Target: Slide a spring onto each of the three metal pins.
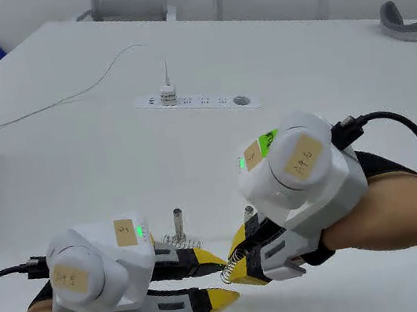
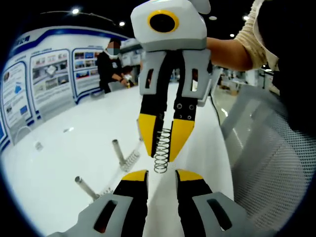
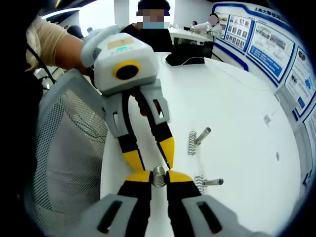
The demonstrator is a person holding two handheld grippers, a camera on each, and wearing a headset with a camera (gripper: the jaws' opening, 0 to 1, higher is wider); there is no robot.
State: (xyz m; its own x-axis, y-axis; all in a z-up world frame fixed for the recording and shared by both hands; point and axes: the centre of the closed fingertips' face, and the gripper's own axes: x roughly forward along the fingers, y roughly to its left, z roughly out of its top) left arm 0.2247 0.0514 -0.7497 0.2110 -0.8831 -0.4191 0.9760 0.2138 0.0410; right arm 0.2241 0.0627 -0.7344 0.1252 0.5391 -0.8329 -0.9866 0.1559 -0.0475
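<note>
My right gripper (image 1: 240, 261) (image 3: 158, 178) is shut on a steel spring (image 1: 233, 267) (image 2: 162, 150) (image 3: 158, 176), which it holds out toward the left gripper. The left gripper (image 1: 224, 278) (image 2: 162, 176) faces it tip to tip, open, with the spring's end just ahead of its yellow fingertips (image 2: 136, 177). Two metal pins stand on the white table (image 1: 73, 162), each with a spring round its base: one pin (image 2: 118, 150) (image 3: 201, 135) (image 1: 179, 223) and the other pin (image 2: 84, 186) (image 3: 213, 182).
A white power strip (image 1: 198, 102) with a plugged-in adapter and a cable lies further back on the table. A grey curved object (image 1: 409, 23) rests at the far right. A mesh chair (image 2: 276, 163) (image 3: 69, 148) stands by the table edge. People are in the background.
</note>
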